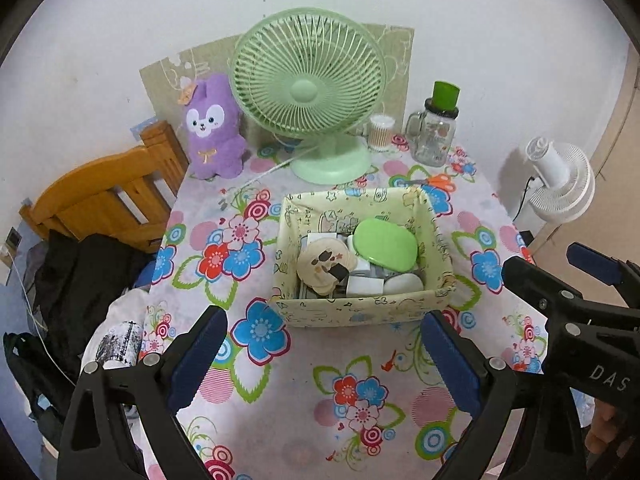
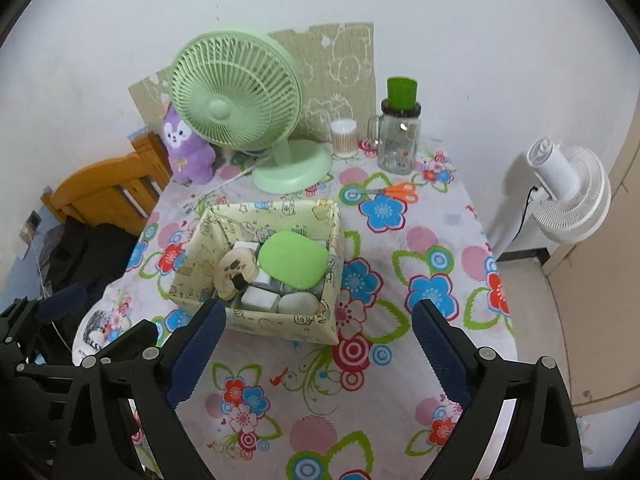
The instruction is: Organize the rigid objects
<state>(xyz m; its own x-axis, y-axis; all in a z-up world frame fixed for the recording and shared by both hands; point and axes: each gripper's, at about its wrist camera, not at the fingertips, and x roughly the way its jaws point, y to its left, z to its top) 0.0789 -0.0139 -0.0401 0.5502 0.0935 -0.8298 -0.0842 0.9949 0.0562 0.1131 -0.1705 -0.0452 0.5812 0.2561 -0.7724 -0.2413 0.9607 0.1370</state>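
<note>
A cream patterned fabric box stands mid-table. It holds a green oval case, a beige round piece with a cartoon face, white blocks and a white rounded piece. My left gripper is open and empty, hovering in front of the box. My right gripper is open and empty, in front of the box's near right corner. The right gripper also shows at the right edge of the left wrist view.
On the floral tablecloth, at the back, stand a green desk fan, a purple plush, a cotton swab jar, a glass mug jar with green lid and orange scissors. A wooden chair and dark clothes are left. A white fan stands right.
</note>
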